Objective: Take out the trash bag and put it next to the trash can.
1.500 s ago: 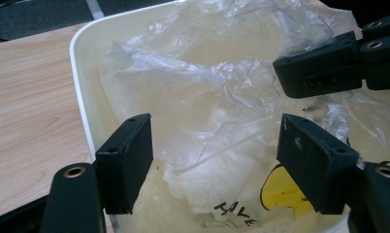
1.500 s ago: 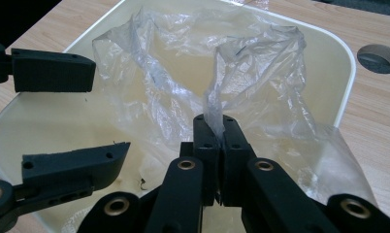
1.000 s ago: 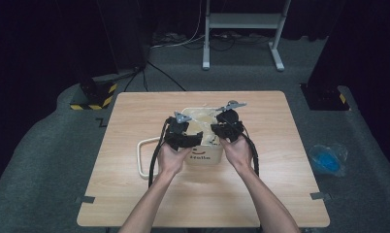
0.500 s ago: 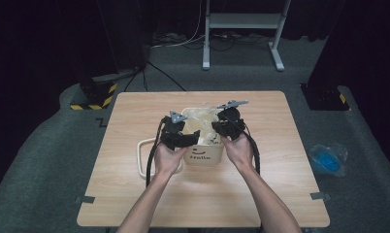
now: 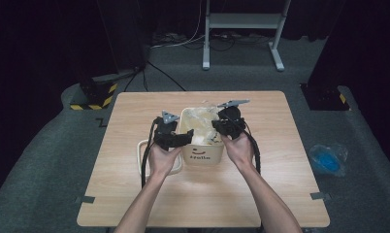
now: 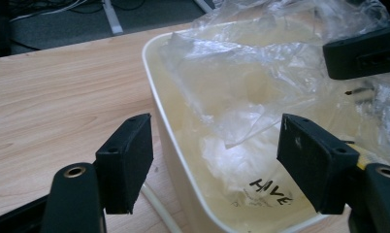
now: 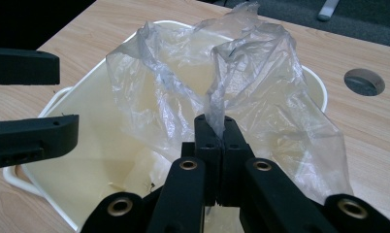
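Observation:
A cream plastic bin (image 5: 203, 156) stands mid-table with a clear plastic bag (image 5: 203, 121) crumpled in it. My right gripper (image 7: 216, 127) is shut on a raised fold of the bag (image 7: 251, 82) above the bin's right side (image 7: 317, 87). My left gripper (image 6: 215, 145) is open over the bin's left rim (image 6: 156, 77): one pad (image 6: 127, 162) hangs outside the wall, the other (image 6: 314, 165) inside above the bag (image 6: 241, 97), neither pressing. In the high view the left gripper (image 5: 176, 138) and the right gripper (image 5: 222, 127) flank the bin's mouth.
A cream ring-shaped frame (image 5: 143, 160) lies on the table (image 5: 280, 184) against the bin's left side. A round cable hole (image 7: 364, 81) sits in the tabletop beyond the bin. On the floor to the right lies a blue plastic bundle (image 5: 329, 158); a metal stand (image 5: 241, 22) is behind.
My left gripper has shifted slightly toward the bin's near left rim. The right gripper has kept still, shut on the bag.

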`<state>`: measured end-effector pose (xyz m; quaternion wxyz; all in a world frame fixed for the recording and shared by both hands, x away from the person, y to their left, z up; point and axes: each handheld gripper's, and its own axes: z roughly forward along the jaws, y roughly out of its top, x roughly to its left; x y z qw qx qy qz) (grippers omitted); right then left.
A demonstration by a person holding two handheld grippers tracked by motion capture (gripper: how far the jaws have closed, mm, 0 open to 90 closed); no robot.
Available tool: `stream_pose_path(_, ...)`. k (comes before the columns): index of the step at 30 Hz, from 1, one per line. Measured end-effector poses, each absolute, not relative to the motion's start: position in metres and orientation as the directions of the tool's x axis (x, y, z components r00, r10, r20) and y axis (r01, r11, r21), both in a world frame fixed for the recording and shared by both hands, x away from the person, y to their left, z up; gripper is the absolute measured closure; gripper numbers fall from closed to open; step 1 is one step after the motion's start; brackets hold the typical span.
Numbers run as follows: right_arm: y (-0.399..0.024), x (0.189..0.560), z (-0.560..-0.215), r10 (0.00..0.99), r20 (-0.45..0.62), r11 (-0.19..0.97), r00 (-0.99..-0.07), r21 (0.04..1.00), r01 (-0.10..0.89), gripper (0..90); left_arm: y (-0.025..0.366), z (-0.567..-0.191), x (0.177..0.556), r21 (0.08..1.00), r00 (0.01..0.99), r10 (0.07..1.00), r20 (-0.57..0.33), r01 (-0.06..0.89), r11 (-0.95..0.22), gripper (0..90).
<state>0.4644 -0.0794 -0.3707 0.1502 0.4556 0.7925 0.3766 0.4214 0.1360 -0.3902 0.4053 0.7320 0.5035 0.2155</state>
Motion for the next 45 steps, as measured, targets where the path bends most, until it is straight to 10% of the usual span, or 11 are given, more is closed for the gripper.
stream_pose_path(45, -0.082, 0.460, -0.350, 0.819, 0.105, 0.299, -0.565, 0.762, 0.575, 89.4, 0.201, -0.422, 0.410, 0.796, 0.230, 0.966, -0.116, 0.604, -0.048, 30.1)
